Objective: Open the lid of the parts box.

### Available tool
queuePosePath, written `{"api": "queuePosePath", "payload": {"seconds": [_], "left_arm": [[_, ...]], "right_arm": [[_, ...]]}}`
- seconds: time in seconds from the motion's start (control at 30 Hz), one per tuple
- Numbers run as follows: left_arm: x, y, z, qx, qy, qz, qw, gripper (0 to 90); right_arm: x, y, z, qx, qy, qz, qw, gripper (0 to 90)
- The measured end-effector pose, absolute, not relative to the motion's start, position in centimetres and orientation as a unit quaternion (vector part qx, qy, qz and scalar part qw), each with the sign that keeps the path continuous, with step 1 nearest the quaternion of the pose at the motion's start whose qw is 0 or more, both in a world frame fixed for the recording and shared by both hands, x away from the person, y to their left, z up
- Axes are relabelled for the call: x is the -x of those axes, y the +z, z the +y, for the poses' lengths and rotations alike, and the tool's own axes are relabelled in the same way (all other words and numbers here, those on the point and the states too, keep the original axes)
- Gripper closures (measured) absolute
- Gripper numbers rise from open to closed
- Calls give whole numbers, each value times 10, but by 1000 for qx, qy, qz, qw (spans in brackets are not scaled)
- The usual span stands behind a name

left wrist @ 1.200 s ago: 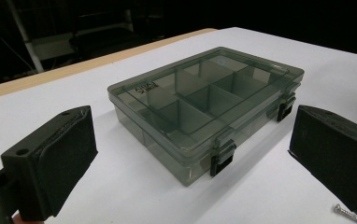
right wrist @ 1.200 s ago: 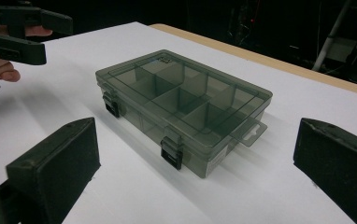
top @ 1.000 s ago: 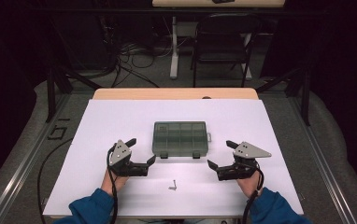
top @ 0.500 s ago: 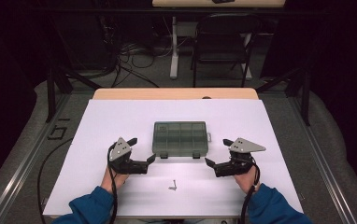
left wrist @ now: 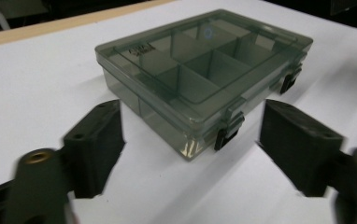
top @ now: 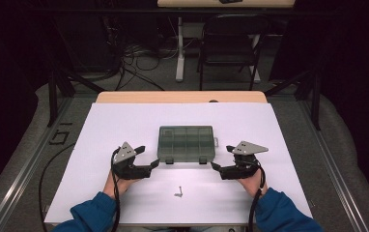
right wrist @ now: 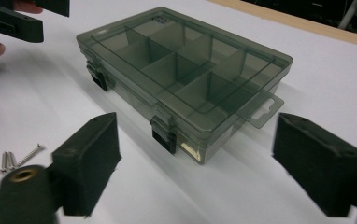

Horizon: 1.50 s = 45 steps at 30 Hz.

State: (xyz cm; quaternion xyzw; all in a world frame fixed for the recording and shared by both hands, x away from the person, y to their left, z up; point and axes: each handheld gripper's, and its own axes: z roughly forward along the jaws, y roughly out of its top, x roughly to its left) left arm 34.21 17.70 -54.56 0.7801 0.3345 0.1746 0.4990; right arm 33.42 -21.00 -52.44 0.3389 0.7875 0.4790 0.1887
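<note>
A smoky see-through compartment box [top: 186, 143] lies shut on the white table, with two dark latches on its near side. My left gripper [top: 149, 157] sits at its front left corner and my right gripper [top: 222, 158] at its front right corner, both pointing inward. Both pairs of jaws have just been closing and stand open, holding nothing. In the left gripper view the box corner [left wrist: 193, 140] lies just ahead of the left gripper [left wrist: 190, 137]. In the right gripper view the box [right wrist: 181, 74] is ahead of the right gripper [right wrist: 204, 156]. A few small screws [top: 178, 192] lie between the hands.
White sheet [top: 100, 145] covers the table, with a wooden edge [top: 182, 96] at the far side. A dark chair [top: 231, 48] and floor cables [top: 134, 63] lie beyond. The screws [right wrist: 20, 157] rest left of the right gripper's jaws.
Both pairs of jaws stand a little narrower than before. The hands have stayed at the box's front corners.
</note>
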Motion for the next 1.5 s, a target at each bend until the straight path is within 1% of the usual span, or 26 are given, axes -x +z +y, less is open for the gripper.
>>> {"api": "queuePosePath", "payload": {"seconds": [0.03, 0.07, 0.1, 0.3, 0.47, 0.63, 1.03, 1.17, 1.33, 1.43, 1.5], "left_arm": [[-342, -546, 177, -785, 169, 332, 496, 279], [-343, -547, 177, -789, 165, 330, 491, 357], [-343, -548, 177, -791, 163, 332, 488, 357], [-346, -552, 176, -804, 152, 337, 466, 503], [-349, -556, 174, -810, 149, 332, 460, 578], [-353, -560, 172, -817, 138, 333, 450, 613], [-356, -563, 167, -823, 134, 325, 447, 673], [-356, -563, 165, -822, 137, 322, 450, 692], [-356, -563, 164, -818, 146, 325, 451, 706], [-356, -563, 164, -817, 148, 325, 453, 716], [-356, -563, 164, -817, 148, 325, 453, 716]], "right_arm": [[-334, -525, -210, -342, 473, 790, 187, 198], [-336, -526, -210, -345, 467, 792, 188, 288], [-336, -526, -210, -345, 467, 792, 188, 288], [-338, -530, -209, -354, 443, 804, 181, 430], [-342, -534, -207, -364, 424, 810, 178, 509], [-345, -537, -204, -366, 407, 817, 182, 570], [-354, -544, -192, -363, 380, 831, 182, 655], [-354, -543, -192, -360, 381, 831, 184, 691], [-353, -543, -190, -357, 378, 833, 186, 710], [-354, -544, -190, -358, 379, 834, 182, 749], [-354, -543, -189, -357, 378, 834, 187, 747]]}}
